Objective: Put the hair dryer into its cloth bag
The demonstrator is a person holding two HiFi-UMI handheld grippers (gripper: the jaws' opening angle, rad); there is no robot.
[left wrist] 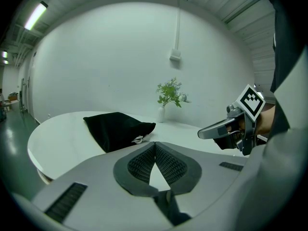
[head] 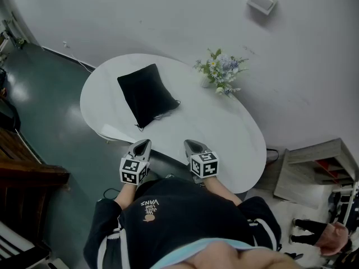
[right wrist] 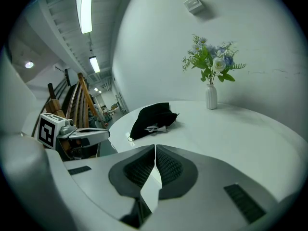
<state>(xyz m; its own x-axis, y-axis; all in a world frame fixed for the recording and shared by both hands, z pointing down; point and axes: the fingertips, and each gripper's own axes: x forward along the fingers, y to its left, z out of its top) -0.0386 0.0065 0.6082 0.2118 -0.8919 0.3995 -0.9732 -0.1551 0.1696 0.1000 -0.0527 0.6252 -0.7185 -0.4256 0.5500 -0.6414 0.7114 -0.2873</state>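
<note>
Your left hand-held gripper is closed right down. Its ribbed pads meet at the tips and there is nothing between them. Your right hand-held gripper is the same, tips together and empty. In the head view both sit at the 6 o'clock rim of the white oval tabletop. They are side by side but apart, each pointing toward 12 o'clock and tilted a little downward. Their marker cubes are on the ends nearest your body.

The black cloth bag lies flat on the tabletop at about 10 o'clock in the head view, well apart from both hand-held grippers. It looks plump rather than limp, but you cannot tell whether the hair dryer is inside, as only the fabric shows. The gathered mouth faces roughly 5 o'clock, toward you, and the light-coloured drawstring ends spill onto the tabletop just beside it.

In the left gripper view the bag is at 11 o'clock beyond the closed tips. In the right gripper view it lies almost at 12 o'clock.

A small white vase of flowers stands upright at 1 o'clock on the tabletop, near the wall and clear of the bag. A white box is mounted on the wall above it.
</note>
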